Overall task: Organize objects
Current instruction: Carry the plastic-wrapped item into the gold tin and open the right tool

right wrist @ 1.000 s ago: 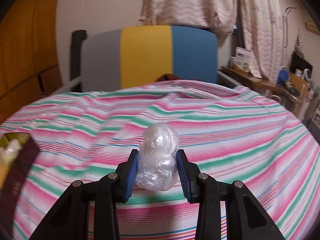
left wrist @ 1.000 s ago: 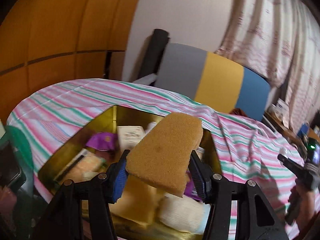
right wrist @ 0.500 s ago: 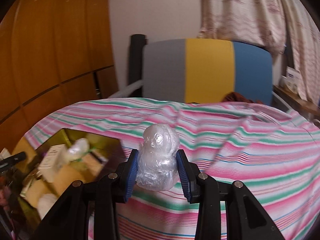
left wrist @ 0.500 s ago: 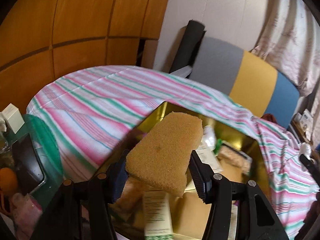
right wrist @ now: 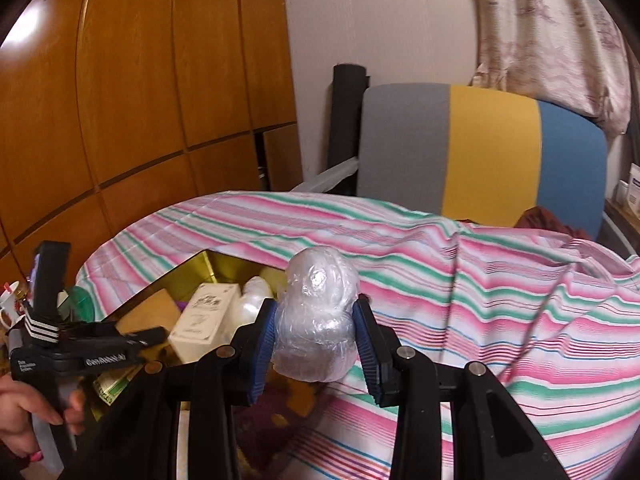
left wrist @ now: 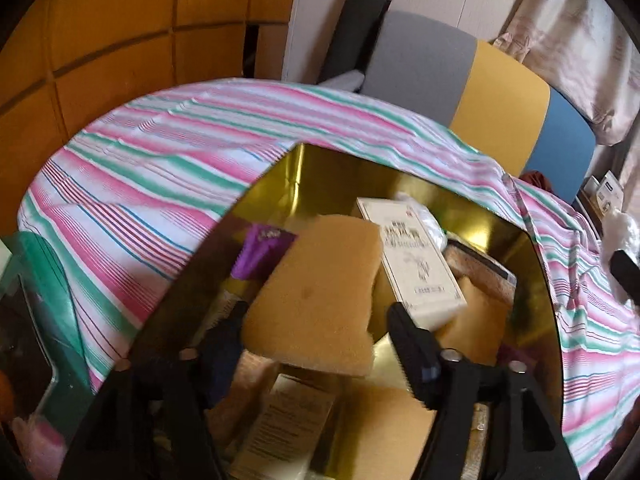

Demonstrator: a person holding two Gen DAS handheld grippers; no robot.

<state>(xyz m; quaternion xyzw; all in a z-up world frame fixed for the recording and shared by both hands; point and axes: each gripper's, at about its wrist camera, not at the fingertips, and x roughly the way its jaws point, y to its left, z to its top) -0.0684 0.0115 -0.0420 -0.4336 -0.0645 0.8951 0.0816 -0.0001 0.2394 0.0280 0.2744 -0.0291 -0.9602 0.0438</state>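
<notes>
Hovering over a gold box (left wrist: 472,216), the left gripper (left wrist: 320,344) has just been opening its jaws, with a tan sponge (left wrist: 316,296) between them. In the left wrist view a clear gap shows between the sponge and the right-hand jaw, so the sponge looks let go and about to drop; whether it touches the blurred left-hand jaw cannot be told. The gripper points steeply down into the box, which suits a release straight into it.

That box sits on a bed or table covered by a striped cloth (left wrist: 168,148) in pink, green and white. It already holds a white carton (left wrist: 416,268), a purple packet (left wrist: 260,252), other tan sponges and small packs, piled loosely, so this appears to be the collecting place for the task.

To the right, the right gripper (right wrist: 316,344) is clenched on a wrapped plastic bundle (right wrist: 320,312), its blue pads pressing both sides. It holds the bundle above the cloth at the near right edge of the box, probably waiting its turn to go in. The person's hand (right wrist: 28,412) on the left tool's handle shows at the far left of the right wrist view.

Behind stand a chair back (right wrist: 480,148) in grey, yellow and blue, and wooden panelling (right wrist: 140,92).
</notes>
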